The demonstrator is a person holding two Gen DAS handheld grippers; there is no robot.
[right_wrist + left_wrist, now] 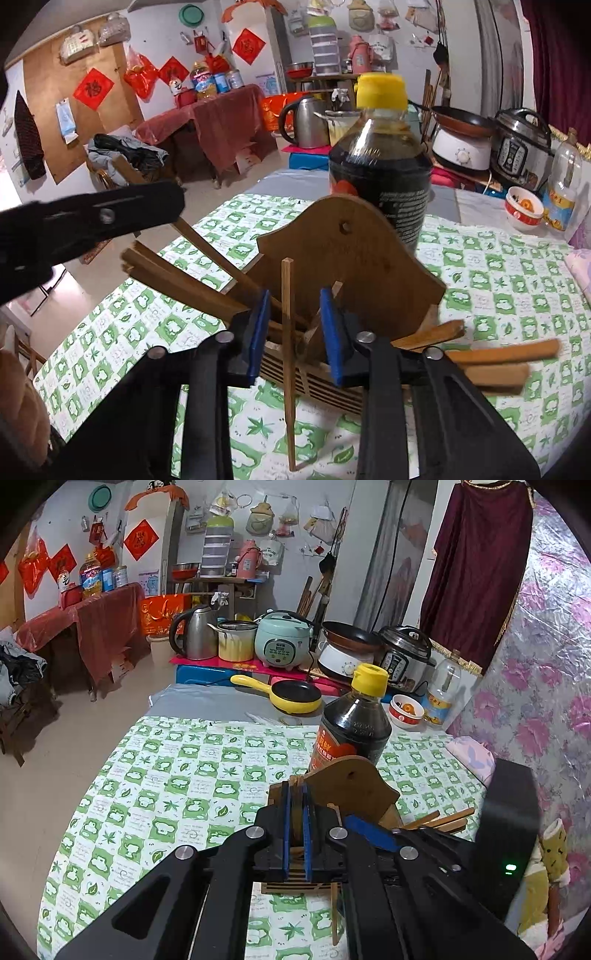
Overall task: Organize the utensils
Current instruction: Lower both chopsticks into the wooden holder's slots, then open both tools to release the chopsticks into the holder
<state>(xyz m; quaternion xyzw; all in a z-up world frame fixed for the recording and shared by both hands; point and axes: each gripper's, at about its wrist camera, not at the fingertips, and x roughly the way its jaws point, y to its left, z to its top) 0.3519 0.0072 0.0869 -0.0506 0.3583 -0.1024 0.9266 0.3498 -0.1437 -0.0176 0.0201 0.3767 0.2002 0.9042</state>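
We are loading the wooden holder on the table — left gripper pinching its edge, right gripper spread around one chopstick — and next should seat that stick inside.

Left tongs clamped on a wooden chopstick holder standing on the checked desk, a dark sauce bottle behind it.

The left claw, black-armed with blue pads, points steeply downward, its jaws closed on the edge of the brown wooden chopstick holder. The right claw also tilts down at that holder, jaws apart around a thin upright chopstick without pressing it.
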